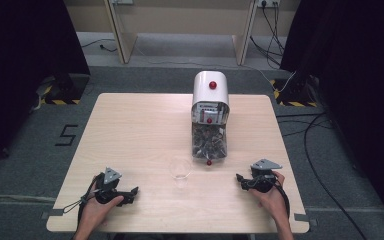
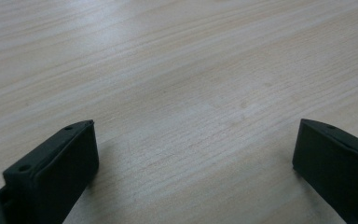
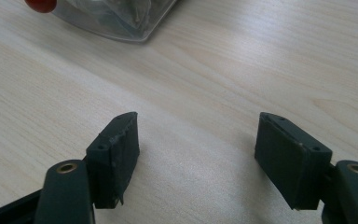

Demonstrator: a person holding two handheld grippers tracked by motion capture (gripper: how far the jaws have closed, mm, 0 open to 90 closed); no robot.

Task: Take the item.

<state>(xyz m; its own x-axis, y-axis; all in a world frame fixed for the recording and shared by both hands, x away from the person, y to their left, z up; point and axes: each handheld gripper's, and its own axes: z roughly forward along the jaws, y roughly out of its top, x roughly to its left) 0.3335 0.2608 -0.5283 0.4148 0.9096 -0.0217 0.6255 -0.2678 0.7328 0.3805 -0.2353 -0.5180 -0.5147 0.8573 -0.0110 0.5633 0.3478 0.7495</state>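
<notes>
Both grippers sit at the near edge of the table (image 1: 130,130), left gripper (image 1: 132,192) and right gripper (image 1: 240,179), each in a hand, jaws spread wide with nothing between them. Up close, the left gripper view has just bare wood grain between its jaws, while the right gripper view catches the corner of the clear bin (image 3: 116,21) and its red knob (image 3: 41,4). From above, a small clear cup (image 1: 180,169) stands between the grippers, just in front of the white dispenser (image 1: 210,117).
</notes>
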